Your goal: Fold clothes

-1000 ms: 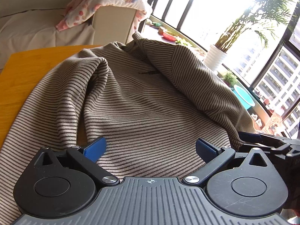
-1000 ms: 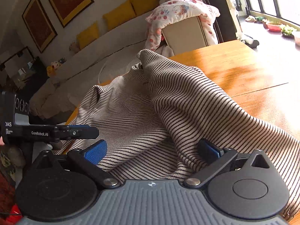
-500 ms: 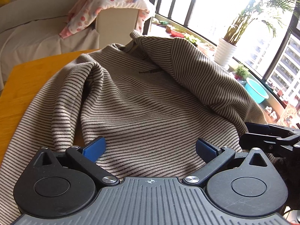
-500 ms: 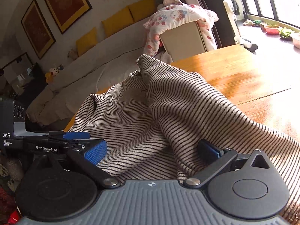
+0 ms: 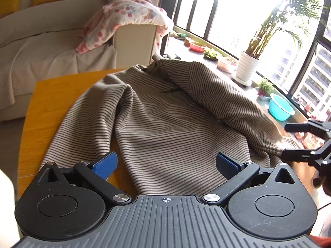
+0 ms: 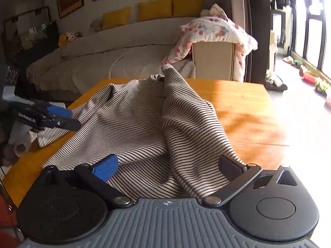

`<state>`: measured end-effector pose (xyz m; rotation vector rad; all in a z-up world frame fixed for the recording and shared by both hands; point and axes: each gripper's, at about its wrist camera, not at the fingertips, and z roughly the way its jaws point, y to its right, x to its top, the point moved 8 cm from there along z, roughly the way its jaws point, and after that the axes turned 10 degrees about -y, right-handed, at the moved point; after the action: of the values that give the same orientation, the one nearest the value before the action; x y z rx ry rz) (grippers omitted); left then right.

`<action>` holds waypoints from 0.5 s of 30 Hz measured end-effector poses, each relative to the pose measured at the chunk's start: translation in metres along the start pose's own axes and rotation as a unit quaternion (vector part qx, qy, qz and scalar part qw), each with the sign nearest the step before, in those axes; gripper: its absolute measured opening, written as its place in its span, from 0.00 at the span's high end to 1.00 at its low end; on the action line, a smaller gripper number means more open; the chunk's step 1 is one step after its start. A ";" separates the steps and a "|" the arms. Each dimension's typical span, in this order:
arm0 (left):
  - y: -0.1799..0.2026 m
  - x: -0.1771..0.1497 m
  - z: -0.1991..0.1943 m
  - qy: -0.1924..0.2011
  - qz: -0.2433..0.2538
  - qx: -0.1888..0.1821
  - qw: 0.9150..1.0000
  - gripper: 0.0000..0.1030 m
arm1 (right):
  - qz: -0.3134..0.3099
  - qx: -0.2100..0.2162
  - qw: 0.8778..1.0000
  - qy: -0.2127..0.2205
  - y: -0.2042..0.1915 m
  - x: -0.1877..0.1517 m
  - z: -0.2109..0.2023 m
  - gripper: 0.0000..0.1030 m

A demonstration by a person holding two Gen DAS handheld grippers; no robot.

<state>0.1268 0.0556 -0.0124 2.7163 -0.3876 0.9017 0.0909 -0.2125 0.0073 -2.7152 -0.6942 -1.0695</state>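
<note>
Striped sweater (image 5: pixel 171 124): brown-and-cream, lying rumpled on the wooden table (image 5: pixel 47 95), collar at the far end, one side folded in as a raised ridge.

Wooden table: orange-toned, bare wood showing on both sides of the sweater; sunlit patches on the window side.

Left gripper (image 5: pixel 165 163): at the sweater's near hem, jaws spread wide, blue pads either side of the cloth, gripping nothing.

Right gripper (image 6: pixel 168 165): at the sweater's near hem beside the ridge, jaws wide apart, fabric lying between them unclamped.

Sofa (image 6: pixel 115 47): cream, beyond the sweater's collar, yellow cushions (image 6: pixel 155 9) along its back, a floral blanket (image 6: pixel 215 31) over its end.

Window (image 5: pixel 248 10): past the sweater, with a potted palm (image 5: pixel 260 47) and a turquoise basin (image 5: pixel 280 106) on the ledge.
</note>
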 end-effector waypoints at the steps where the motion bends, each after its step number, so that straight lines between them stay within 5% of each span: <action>1: 0.003 -0.008 -0.009 -0.001 0.014 0.004 1.000 0.00 | -0.038 -0.021 0.999 0.000 -0.005 -0.008 -0.006 0.00; 6: 0.032 -0.036 -0.028 -0.018 0.080 -0.003 0.997 0.00 | -0.179 -0.070 0.981 -0.013 -0.048 -0.036 0.010 0.00; 9: 0.050 -0.044 -0.021 -0.036 0.106 -0.003 0.994 0.00 | -0.239 -0.134 0.962 0.000 -0.060 -0.029 0.030 0.00; 13: 0.058 -0.053 -0.008 -0.051 0.125 0.021 0.991 0.00 | -0.237 -0.338 0.907 0.080 -0.017 0.011 0.016 0.00; 14: 0.058 -0.055 -0.005 -0.052 0.128 0.028 0.990 0.00 | -0.218 -0.356 0.904 0.091 -0.006 0.018 0.008 0.00; 15: 0.059 -0.057 -0.002 -0.053 0.131 0.036 0.989 0.00 | -0.185 -0.338 0.918 0.093 0.006 0.023 0.000 0.00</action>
<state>0.0618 0.0112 -0.0367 2.8316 -0.7626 0.8507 0.1083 -0.2092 0.0226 -3.0150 -0.9787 -1.9453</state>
